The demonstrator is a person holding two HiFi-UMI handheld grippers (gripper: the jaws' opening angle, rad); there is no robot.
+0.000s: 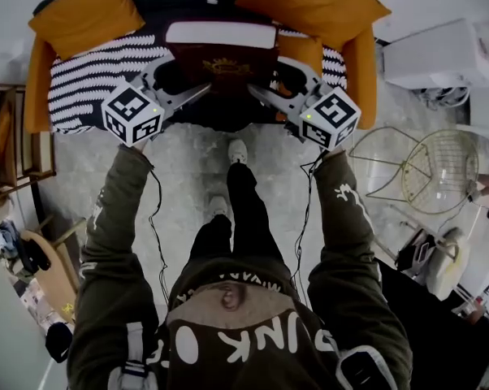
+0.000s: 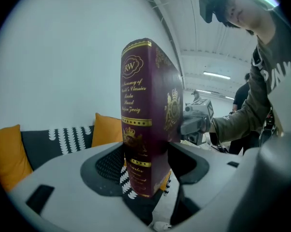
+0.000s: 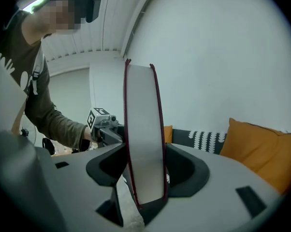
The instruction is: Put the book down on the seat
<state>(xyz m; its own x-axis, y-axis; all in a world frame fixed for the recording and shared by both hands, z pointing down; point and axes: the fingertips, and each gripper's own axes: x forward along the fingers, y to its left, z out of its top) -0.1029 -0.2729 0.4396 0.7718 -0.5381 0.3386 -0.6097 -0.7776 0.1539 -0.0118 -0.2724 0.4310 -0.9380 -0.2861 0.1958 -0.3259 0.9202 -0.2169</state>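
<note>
A thick maroon book (image 1: 225, 65) with gold print is held up between both grippers, its white page edge facing the seat back. My left gripper (image 1: 179, 84) is shut on its spine end (image 2: 144, 115). My right gripper (image 1: 279, 84) is shut on the page-edge end (image 3: 144, 129). The book hangs over the seat (image 1: 90, 71), which has a black-and-white patterned cover, and I cannot tell whether it touches it. In the left gripper view the jaws (image 2: 145, 166) press both covers; in the right gripper view the jaws (image 3: 145, 173) do the same.
Orange cushions (image 1: 86, 13) (image 1: 313, 2) flank the seat back, and orange armrests (image 1: 362, 75) line its sides. Wire chairs (image 1: 427, 169) stand at the right, a wooden rack (image 1: 9, 140) at the left, white boxes (image 1: 439, 51) at the back right. The person's shoes (image 1: 238, 151) are just before the seat.
</note>
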